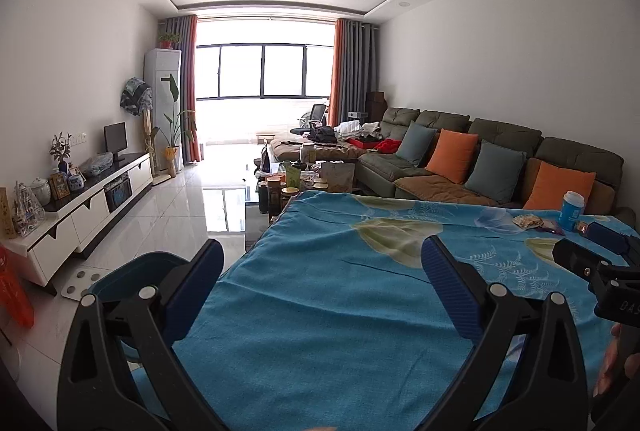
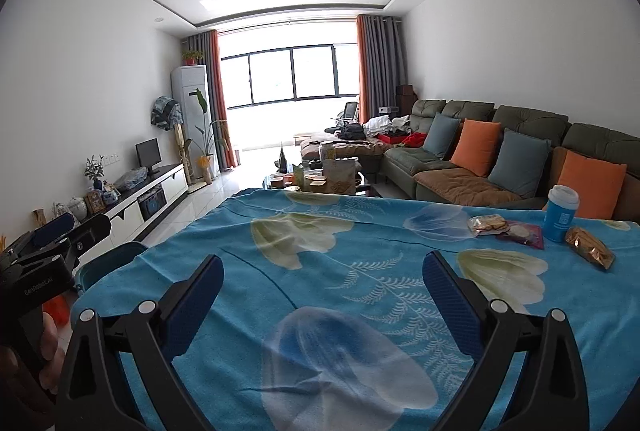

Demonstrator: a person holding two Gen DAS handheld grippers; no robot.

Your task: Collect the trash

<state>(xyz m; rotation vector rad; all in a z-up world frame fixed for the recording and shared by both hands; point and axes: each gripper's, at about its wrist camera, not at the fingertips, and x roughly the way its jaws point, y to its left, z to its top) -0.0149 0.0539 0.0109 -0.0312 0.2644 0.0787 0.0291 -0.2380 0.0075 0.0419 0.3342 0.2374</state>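
Nothing collected yet: left gripper [image 1: 322, 263] and right gripper [image 2: 322, 277] hover released, empty. Next, reach far right for the snack wrappers [image 2: 506, 227] beside the blue cup [image 2: 561, 213].

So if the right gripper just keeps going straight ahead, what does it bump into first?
Probably nothing soon: the right gripper points along the bare blue floral tablecloth. The snack wrappers and blue cup sit off to its right. Depth is unclear.
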